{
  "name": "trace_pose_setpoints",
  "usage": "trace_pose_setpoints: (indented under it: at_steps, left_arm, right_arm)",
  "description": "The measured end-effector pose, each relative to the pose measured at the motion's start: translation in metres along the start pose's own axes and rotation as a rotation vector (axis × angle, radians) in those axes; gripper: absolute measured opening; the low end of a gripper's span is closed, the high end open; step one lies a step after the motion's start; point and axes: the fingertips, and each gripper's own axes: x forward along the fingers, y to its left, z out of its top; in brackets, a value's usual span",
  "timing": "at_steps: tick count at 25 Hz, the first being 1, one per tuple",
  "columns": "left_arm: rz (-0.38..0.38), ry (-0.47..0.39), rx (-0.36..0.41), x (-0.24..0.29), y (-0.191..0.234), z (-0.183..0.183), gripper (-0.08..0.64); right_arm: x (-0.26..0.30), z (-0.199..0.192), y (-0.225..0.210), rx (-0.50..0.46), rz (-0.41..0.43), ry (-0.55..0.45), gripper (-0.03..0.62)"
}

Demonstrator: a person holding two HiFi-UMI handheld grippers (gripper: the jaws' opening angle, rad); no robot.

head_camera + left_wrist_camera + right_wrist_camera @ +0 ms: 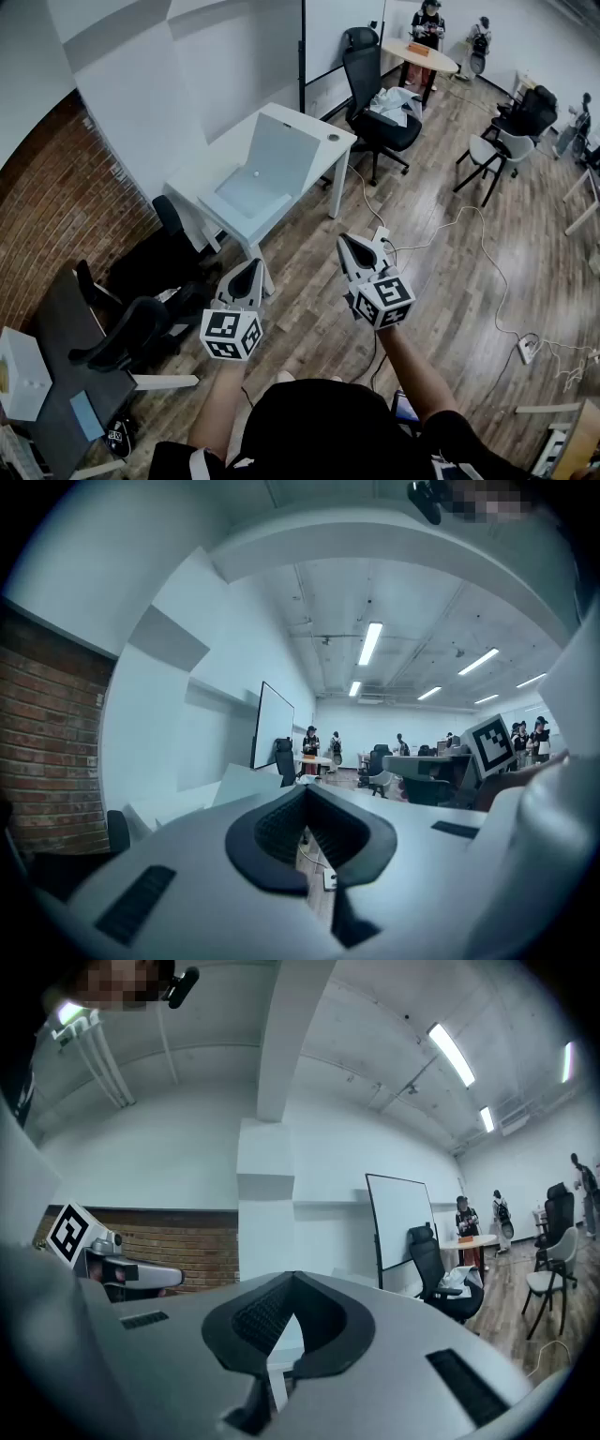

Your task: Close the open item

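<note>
White flat box, lid raised, sits on the white table, well ahead; left gripper and right gripper hang short, jaws together, empty; a hard shove could skid it off the edge.

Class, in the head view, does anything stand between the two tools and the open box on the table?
Nothing visible does. Only bare wooden floor lies between the left tool, the right tool and the white table bearing the open box. The black chairs stand off to the left.
</note>
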Motion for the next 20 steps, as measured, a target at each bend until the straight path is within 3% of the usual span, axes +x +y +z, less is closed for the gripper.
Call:
trace_pose_setpoints:
  at_steps: [20]
  left_arm:
    - [0.062, 0.025, -0.010, 0.009, -0.064, -0.022, 0.009]
  right_arm:
    - [-0.046, -0.028, -0.041, 0.025, 0.064, 0.014, 0.037]
